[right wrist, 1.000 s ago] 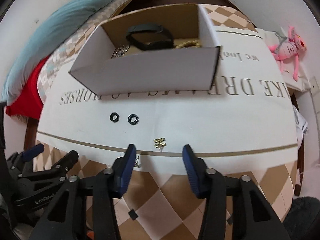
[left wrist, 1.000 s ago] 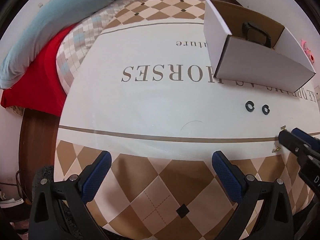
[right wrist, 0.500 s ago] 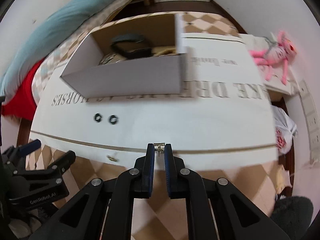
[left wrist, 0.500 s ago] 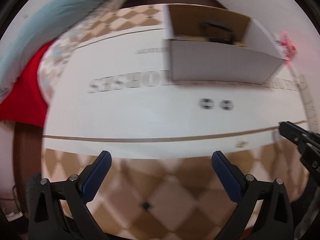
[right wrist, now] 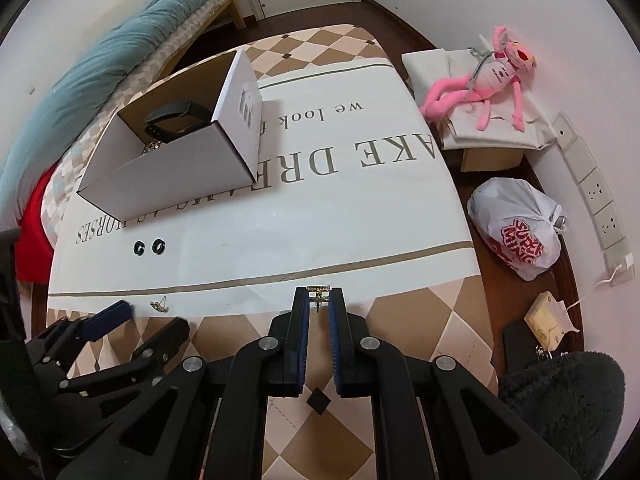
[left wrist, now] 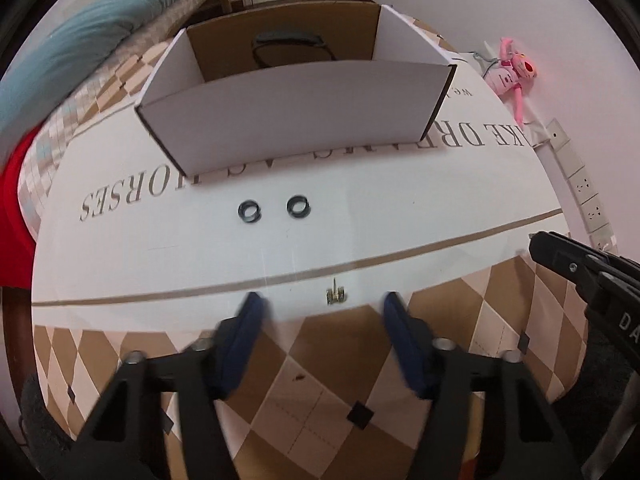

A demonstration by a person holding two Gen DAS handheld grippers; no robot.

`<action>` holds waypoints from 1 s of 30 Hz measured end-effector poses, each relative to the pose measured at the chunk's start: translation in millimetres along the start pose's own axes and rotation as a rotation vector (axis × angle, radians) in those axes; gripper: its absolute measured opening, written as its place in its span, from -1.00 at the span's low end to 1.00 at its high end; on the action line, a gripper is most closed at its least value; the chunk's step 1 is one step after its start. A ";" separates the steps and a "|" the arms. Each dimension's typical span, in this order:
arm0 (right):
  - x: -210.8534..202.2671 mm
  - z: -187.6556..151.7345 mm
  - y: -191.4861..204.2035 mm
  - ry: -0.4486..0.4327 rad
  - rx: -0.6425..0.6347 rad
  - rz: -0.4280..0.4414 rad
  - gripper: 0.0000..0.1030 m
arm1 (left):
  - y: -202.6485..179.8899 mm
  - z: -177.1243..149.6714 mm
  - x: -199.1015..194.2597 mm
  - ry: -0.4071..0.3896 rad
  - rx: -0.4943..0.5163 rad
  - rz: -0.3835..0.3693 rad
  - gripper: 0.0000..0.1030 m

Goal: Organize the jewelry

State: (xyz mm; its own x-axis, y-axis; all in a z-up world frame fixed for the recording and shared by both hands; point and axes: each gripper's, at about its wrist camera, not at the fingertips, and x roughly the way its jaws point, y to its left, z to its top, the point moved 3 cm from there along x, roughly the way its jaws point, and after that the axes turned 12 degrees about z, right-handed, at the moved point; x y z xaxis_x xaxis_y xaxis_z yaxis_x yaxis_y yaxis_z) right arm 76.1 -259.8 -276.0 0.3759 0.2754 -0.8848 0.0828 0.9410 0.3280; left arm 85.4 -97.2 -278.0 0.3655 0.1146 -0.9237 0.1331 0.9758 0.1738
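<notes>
A small gold earring (left wrist: 335, 295) lies on the white printed cloth (left wrist: 400, 208), just ahead of my left gripper (left wrist: 324, 309). Its blurred blue pads stand on either side of the earring without touching it, and the jaws are closing. My right gripper (right wrist: 319, 296) is shut on a second gold earring (right wrist: 318, 290), pinched at the pad tips. Two black rings (left wrist: 249, 211) (left wrist: 298, 205) lie side by side in front of the white cardboard box (left wrist: 304, 120). Inside the box are a black band (right wrist: 176, 114) and some gold pieces.
The right gripper's black tip (left wrist: 560, 258) comes in from the right edge of the left wrist view. A pink plush toy (right wrist: 492, 76) lies on a folded cloth, and a white plastic bag (right wrist: 516, 228) sits on the floor at the right. A teal quilt (right wrist: 100, 64) lies on the left.
My right gripper shut on one gold earring and carried it to the right. My left gripper swung right to the other earring, and its jaws narrowed from wide open.
</notes>
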 end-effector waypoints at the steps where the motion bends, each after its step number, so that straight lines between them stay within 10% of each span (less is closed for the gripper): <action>1: -1.3 0.1 0.3 -0.002 0.000 0.000 -0.81 | 1.6 0.9 2.5 -0.005 0.002 -0.001 -0.19; 7: -2.1 1.1 5.9 -0.005 -0.010 0.005 -0.80 | 6.7 8.4 6.2 -0.017 0.004 -0.013 -0.88; 20: -20.8 13.5 21.3 -0.043 -0.010 0.071 -0.80 | 25.0 16.2 -28.9 -0.043 -0.019 -0.073 -0.88; 30: -50.8 93.7 65.1 -0.131 -0.051 0.234 -0.81 | 74.8 112.3 -73.5 -0.109 -0.134 -0.159 -0.88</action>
State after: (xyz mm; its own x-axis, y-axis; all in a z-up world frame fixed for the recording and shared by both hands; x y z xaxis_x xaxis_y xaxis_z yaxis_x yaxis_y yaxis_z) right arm 148.9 -230.9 -178.7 0.4960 0.4621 -0.7351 -0.0659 0.8642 0.4988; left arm 172.0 -53.5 -158.8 0.4482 -0.0562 -0.8922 0.0756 0.9968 -0.0247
